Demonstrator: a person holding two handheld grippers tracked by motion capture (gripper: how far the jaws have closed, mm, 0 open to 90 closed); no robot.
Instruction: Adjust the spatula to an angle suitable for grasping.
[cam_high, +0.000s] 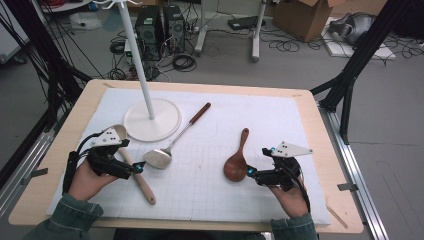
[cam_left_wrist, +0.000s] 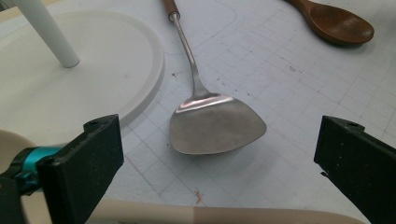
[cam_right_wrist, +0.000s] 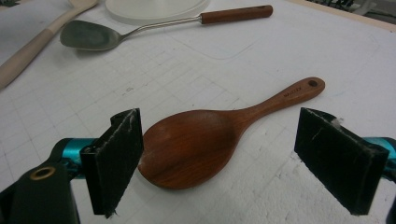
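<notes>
Left gripper (cam_high: 136, 169) jaws wide apart, holding nothing; right gripper (cam_high: 248, 173) jaws also spread wide, nothing clamped. Dark brown wooden rice spoon (cam_high: 237, 160) lies flat on the white gridded foam mat (cam_high: 250, 120), bowl toward the person, handle pointing away; in the right gripper view its bowl (cam_right_wrist: 187, 147) sits between the two black jaws, nearer the left-hand jaw, not squeezed. Steel spatula with reddish-brown wooden handle (cam_high: 175, 140) lies on the mat; in the left gripper view its blade (cam_left_wrist: 215, 126) is ahead of the open jaws, apart from them. Pale light-wood spoon with long handle (cam_high: 137, 175) passes just under the left gripper, its bowl beside the white round stand base (cam_high: 152, 120). White pole (cam_high: 137, 57) rises from that base. Light wooden table (cam_high: 340, 210) under the mat
</notes>
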